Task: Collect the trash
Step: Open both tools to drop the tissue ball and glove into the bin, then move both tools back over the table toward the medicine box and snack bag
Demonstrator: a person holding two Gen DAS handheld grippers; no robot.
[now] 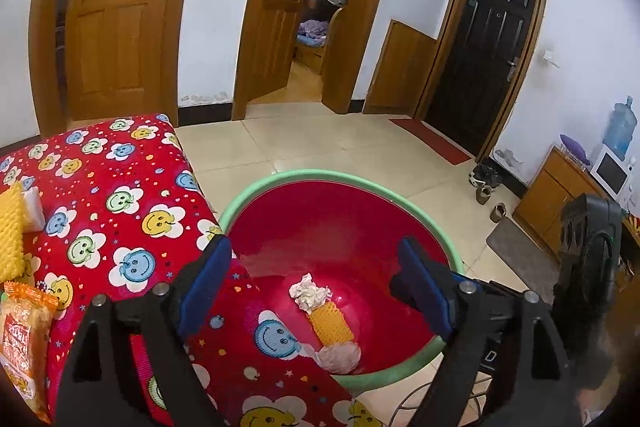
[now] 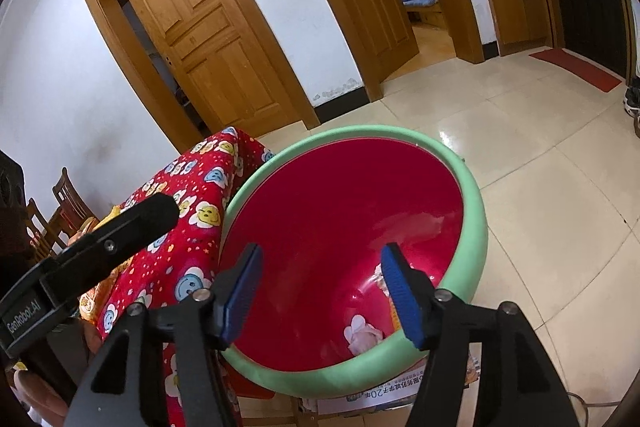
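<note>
I have both sets of jaws over the basin, and both stand empty. The left gripper is spread wide with nothing between its blue pads; the right gripper is open about halfway, also bare. From how things lie, I judge this the release step: trash dropped, hands about to go back for more.

To do it well, I want to keep each gripper inside the green rim until the piece has clearly fallen free, then lift straight up before swinging left toward the desk, so a finger does not clip the rim and tip the basin, which seems to sit on a stand just beside the desk edge.

In the basin, counted from the left wrist view: one crumpled white tissue, one yellow waffle-textured strip touching it, and one pinkish wad nearest the rim. That makes three pieces.

On the desk, still to fetch: one orange snack packet at the near left, one yellow waffle-textured piece beyond it, and one white block just beside that. Anything more lies outside my view.

Farther off, two wooden doors and one dark door.
</note>
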